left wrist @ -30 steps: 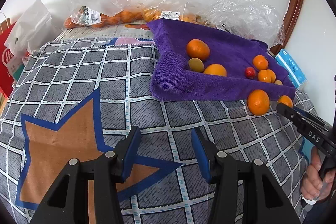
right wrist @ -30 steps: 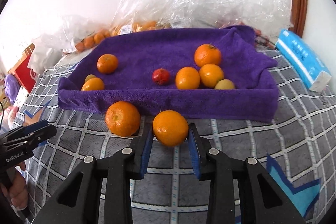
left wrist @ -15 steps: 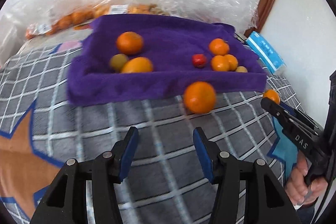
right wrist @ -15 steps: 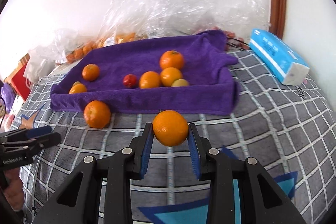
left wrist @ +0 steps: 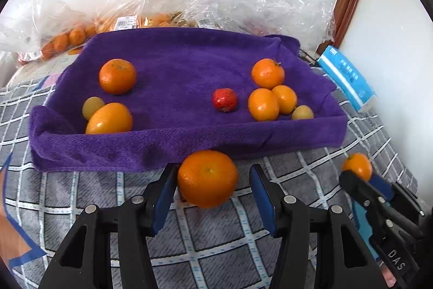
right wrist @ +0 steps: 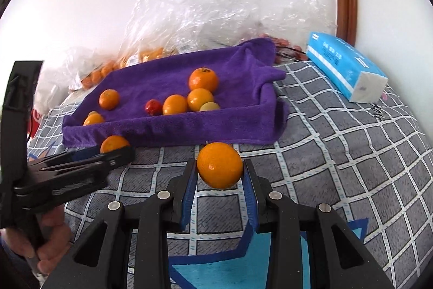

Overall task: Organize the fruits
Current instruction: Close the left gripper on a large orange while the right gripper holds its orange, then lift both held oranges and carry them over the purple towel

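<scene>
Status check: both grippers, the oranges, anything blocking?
Right gripper shut on a round orange, clear of the bedcover. Left gripper open, straddling the loose orange beside the purple towel-lined tray. Nothing blocking.

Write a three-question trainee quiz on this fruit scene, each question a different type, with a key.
1. True or false: the right gripper is shut on an orange.
2. Multiple choice: the loose orange between the left gripper's fingers lies
A. inside the purple towel tray
B. on the checked cloth just in front of the tray
C. on the blue tissue pack
3. Fill in: the only red fruit lies inside the ____.

Key
1. True; both pads press it.
2. B; the left gripper is open around it, its right pad clear of the fruit.
3. Purple towel tray.
</scene>
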Demonstrator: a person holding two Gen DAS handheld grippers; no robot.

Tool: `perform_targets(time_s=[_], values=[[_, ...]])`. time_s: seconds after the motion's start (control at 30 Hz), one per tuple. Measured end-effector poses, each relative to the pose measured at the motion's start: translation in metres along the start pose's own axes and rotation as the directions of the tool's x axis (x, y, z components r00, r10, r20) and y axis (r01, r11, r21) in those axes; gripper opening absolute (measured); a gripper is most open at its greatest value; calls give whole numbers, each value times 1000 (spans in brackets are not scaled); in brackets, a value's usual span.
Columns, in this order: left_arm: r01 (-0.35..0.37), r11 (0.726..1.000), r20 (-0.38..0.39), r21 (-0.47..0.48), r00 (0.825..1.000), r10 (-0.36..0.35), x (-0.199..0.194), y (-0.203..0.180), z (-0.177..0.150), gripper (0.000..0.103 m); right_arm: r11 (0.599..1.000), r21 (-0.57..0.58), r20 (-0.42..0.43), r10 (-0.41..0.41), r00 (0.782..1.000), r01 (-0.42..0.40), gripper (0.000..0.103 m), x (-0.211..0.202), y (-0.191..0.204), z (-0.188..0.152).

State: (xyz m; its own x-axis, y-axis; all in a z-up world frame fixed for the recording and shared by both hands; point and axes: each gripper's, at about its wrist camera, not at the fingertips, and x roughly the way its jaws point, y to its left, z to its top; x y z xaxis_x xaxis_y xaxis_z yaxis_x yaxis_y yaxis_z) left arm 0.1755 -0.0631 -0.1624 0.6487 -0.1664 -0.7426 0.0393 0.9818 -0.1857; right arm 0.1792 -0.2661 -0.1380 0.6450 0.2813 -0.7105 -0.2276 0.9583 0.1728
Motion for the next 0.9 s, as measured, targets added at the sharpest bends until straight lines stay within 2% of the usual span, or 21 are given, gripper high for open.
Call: perform_targets(time_s=[0.1, 0.23, 0.37, 0.53, 0.63, 0.8, 0.9], values=[[40, 998, 9, -39, 999, -39, -1, 8, 0, 39, 1000, 13, -6, 6, 1000, -6, 33, 1, -2, 0], [120, 987, 23, -107, 993, -118, -8, 22, -5, 39, 1000, 28, -5, 5, 1000, -5, 33, 2, -4, 0], [116, 984, 34, -137, 993, -113, -17, 28, -13, 39, 999, 32, 0, 6, 1000, -6, 33, 1, -4, 0], [74, 991, 33, -114, 997, -70, -34, 41, -28, 39, 999, 40, 6, -5, 1000, 5, 33, 0, -4, 0], [73, 990, 42, -122, 997, -68, -45, 54, -36, 39, 999, 43, 16, -17, 1000, 16, 33, -3, -5, 0], [78, 976, 69, -202, 995, -66, -55, 75, -44, 39, 998, 55, 31, -17, 999, 16, 33, -5, -9, 0], [75, 973, 85, -218, 995, -57, -61, 81, -49, 39, 998, 56, 33, -6, 999, 5, 33, -7, -9, -1]])
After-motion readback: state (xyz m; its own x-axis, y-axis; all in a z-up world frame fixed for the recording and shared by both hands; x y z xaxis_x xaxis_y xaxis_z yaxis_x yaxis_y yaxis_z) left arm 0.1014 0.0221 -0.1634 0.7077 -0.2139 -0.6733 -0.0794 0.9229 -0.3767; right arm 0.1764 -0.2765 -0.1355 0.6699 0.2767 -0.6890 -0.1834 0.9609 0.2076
